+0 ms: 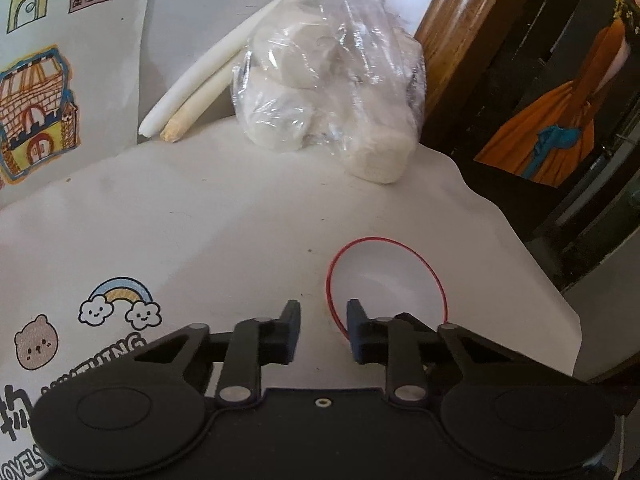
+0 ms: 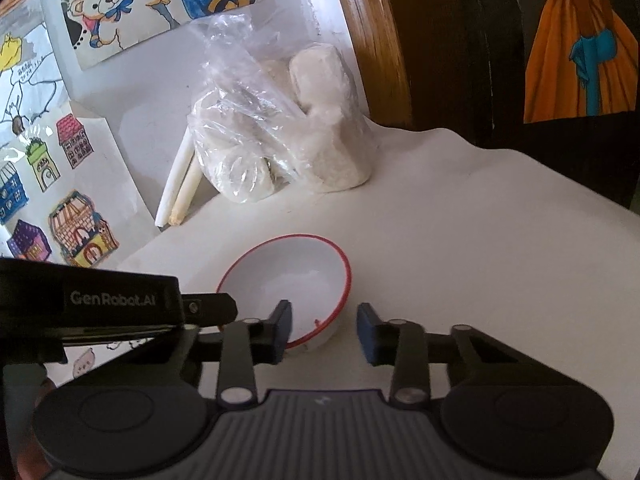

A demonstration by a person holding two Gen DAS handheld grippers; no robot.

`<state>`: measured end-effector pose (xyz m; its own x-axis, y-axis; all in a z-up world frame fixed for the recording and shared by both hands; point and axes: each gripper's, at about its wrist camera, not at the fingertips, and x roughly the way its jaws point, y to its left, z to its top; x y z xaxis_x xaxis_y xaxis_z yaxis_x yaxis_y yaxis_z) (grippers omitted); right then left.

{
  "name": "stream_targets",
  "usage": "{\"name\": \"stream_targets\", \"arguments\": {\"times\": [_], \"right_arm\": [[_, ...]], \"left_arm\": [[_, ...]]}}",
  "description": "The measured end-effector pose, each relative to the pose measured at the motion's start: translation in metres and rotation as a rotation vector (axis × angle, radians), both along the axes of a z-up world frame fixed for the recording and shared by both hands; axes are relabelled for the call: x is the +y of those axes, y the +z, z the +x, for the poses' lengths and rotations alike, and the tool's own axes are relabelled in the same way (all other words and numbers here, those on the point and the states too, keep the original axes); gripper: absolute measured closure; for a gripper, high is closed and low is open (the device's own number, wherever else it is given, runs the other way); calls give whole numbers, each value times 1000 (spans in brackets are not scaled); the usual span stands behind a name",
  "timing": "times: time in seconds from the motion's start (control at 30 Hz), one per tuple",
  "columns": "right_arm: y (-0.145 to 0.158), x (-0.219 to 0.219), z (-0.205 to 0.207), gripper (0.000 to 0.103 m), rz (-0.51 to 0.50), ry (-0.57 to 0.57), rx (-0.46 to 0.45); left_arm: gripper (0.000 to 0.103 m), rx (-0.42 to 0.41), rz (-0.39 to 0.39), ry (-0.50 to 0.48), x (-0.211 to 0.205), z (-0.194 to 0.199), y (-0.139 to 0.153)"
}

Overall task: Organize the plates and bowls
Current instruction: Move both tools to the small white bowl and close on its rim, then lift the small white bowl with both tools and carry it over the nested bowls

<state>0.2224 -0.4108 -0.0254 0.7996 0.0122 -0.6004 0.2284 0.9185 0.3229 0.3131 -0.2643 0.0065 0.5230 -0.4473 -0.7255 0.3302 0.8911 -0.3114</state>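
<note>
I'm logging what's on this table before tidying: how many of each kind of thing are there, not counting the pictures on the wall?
Red-rimmed white bowl: 1
Clear plastic bag of white lumps: 1
White sticks leaning beside the bag: 2
Total: 4

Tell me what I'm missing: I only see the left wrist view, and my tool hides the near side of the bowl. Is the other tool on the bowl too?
Observer: Yes. The right tool straddles the near rim of the bowl, one finger inside and one outside.
Operator: Is it clamped?
Observer: No. The outer finger stands clear of the bowl's wall.
Operator: Where does mine sit from there?
Observer: The left tool comes in from the side and meets the bowl's left rim.
</note>
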Motion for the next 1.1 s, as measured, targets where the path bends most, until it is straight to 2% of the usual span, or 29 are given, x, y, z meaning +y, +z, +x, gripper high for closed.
{"name": "stream_targets", "arguments": {"times": [0.1, 0.33, 0.67, 0.87, 1.1], "right_arm": [[0, -1, -2, 75, 13, -10, -8], [-2, -3, -11, 82, 49, -27, -14], [-1, 2, -20, 83, 57, -27, -7], [4, 5, -27, 83, 65, -15, -27], [13, 14, -35, 83, 57, -2, -43]], "left_arm": [[93, 7, -8, -17, 0, -2, 1], [96, -13, 8, -38, 0, -7, 2], [97, -29, 29, -50, 4, -17, 6], [97, -65, 42, -69, 8, -25, 12], [97, -75, 20, -71, 22, -35, 21]]}}
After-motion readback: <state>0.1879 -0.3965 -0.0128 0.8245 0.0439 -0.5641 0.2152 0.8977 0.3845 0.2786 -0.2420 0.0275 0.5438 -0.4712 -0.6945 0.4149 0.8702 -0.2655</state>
